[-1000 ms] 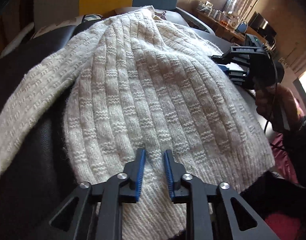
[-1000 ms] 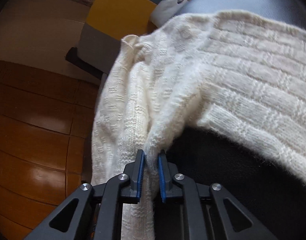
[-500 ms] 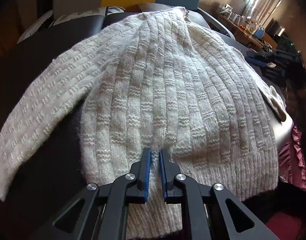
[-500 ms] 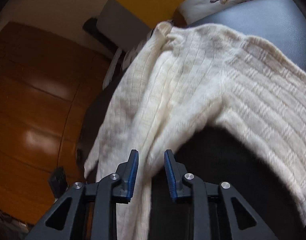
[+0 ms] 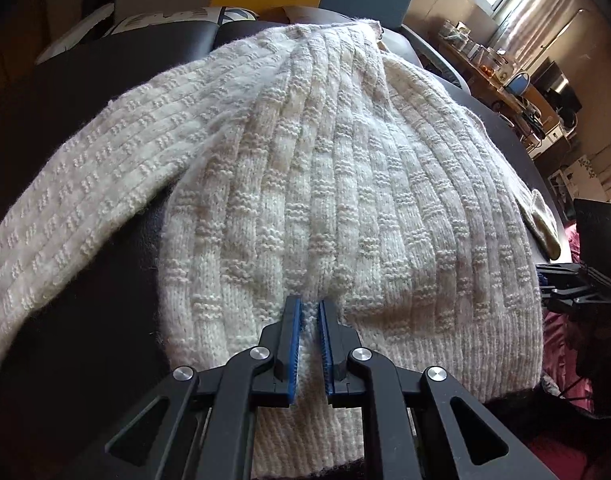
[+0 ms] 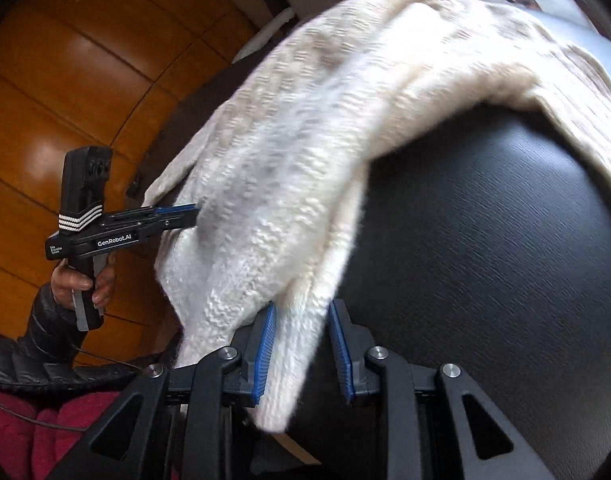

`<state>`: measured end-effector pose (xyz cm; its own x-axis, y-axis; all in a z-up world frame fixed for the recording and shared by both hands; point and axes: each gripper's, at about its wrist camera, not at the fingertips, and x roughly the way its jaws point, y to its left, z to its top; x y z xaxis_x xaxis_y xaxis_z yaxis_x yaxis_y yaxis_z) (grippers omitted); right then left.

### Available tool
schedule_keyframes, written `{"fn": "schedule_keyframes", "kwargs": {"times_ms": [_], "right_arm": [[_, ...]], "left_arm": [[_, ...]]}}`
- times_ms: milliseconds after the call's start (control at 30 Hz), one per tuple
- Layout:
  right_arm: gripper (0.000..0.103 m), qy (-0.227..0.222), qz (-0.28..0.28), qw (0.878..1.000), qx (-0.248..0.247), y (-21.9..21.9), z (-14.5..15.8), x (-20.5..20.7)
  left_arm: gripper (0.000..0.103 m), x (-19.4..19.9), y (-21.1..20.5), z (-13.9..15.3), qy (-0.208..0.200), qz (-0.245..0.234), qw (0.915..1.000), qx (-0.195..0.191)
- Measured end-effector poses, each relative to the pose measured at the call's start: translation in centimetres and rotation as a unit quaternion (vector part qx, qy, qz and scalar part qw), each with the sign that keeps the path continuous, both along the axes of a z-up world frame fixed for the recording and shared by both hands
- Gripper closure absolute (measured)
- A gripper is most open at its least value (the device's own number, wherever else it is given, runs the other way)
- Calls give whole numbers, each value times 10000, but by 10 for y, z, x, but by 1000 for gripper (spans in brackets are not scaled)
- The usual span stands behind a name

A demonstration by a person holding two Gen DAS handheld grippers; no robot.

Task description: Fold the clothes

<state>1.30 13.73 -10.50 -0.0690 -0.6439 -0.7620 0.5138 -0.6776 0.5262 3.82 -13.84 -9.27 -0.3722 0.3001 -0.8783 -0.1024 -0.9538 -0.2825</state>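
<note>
The left gripper (image 5: 308, 306) has its blue-padded jaws nearly closed, pinching a small ridge of the cream ribbed knit sweater (image 5: 325, 184) just above its hem. The right gripper (image 6: 301, 314) has its jaws partly apart, with a hanging fold at the sweater's edge lying loosely between them; it touches the left pad and stands clear of the right one. In the right wrist view the left gripper shows from the side, gripped by a hand (image 6: 81, 284) in a black padded sleeve (image 6: 45, 332). The sweater lies spread over a black leather seat (image 6: 485, 240), one sleeve stretched out sideways. Beyond are a wooden floor (image 6: 65, 80) and a cluttered desk (image 5: 501, 80).
</note>
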Motion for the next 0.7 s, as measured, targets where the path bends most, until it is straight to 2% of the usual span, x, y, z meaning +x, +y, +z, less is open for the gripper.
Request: {"fn": "schedule_keyframes", "kwargs": {"times_ms": [100,200,233,267,300,333,433,567,667,700], "right_arm": [[75,715,170,9964,413,-20,4,7],[71,590,-60,9979,242,-17,1,7],[73,617,-9,9978,248,-16,2,7],[87,723,-82,9965,414,-16,3,7],[93,830,-158,9947,583,-16,5,8],[97,926,-215,9934,637,-17,7,10],[99,1264,-384,9882,772,-15,21,17],[99,1736,-948,9766,842,30,63,18],[99,1908,-1269,9643,1331,65,82,24],[99,1816,-1340,9626,1495,74,78,26]], "left_arm": [[91,4,-1,2,3,51,10000,62],[91,2,-2,1,24,74,9999,93],[91,2,-2,1,29,83,9999,104],[91,2,-2,1,29,98,9999,120],[91,2,-2,1,29,115,9998,136],[91,1,-2,0,31,124,9998,145],[91,2,-2,0,22,167,9997,180],[91,-1,0,-2,12,193,9996,208],[91,-2,0,-2,-1,193,9996,205],[91,-2,0,-2,-5,189,9996,202]]}}
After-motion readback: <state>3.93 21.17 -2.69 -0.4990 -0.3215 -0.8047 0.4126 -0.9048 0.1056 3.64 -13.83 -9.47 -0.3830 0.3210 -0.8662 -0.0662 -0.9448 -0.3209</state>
